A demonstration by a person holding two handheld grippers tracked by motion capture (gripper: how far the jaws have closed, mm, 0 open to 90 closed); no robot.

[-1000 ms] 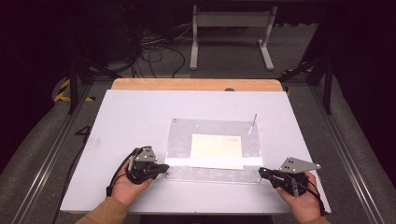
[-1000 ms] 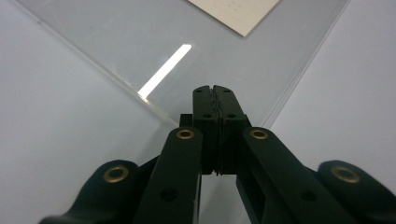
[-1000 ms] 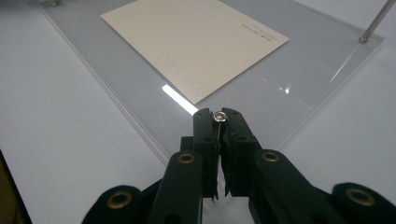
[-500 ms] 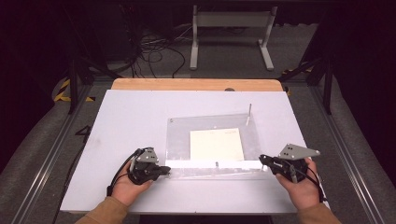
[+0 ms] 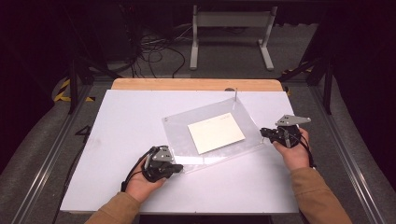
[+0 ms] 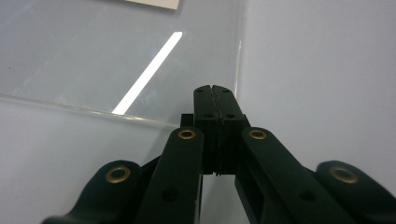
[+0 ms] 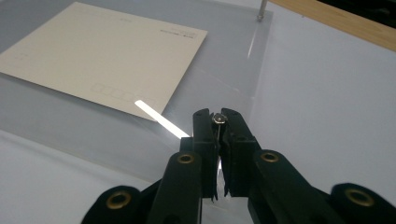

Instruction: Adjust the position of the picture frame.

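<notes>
the clear acrylic sheet (image 5: 212,135) lies skewed on the desk (image 5: 121,121), with a cream card (image 5: 216,132) on its middle and a thin metal post (image 5: 236,94) standing at its far corner. the left hand-held gripper (image 5: 180,168) sits at the sheet's near-left corner, jaws pressed together with the corner's edge running right in under the tips; whether the plastic is actually pinched there i cannot tell. the right hand-held gripper (image 5: 263,133) is clamped tight on a small metal pin (image 7: 217,119) at the sheet's right edge.

likely trouble: the card is loose, ahead and to the left of the right hand-held gripper, so any tilt or jerk of the sheet could send it sliding off. the grip on the pin is slim and could slip, dropping that side. if the two hands pull unevenly the sheet could twist or flex.

the desk is a plain white board with a wooden strip (image 5: 196,84) along its far edge, beyond the post. past that the room is dark, with grey carpet, tangled cables (image 5: 154,51) and a pale metal stand (image 5: 231,32).
</notes>
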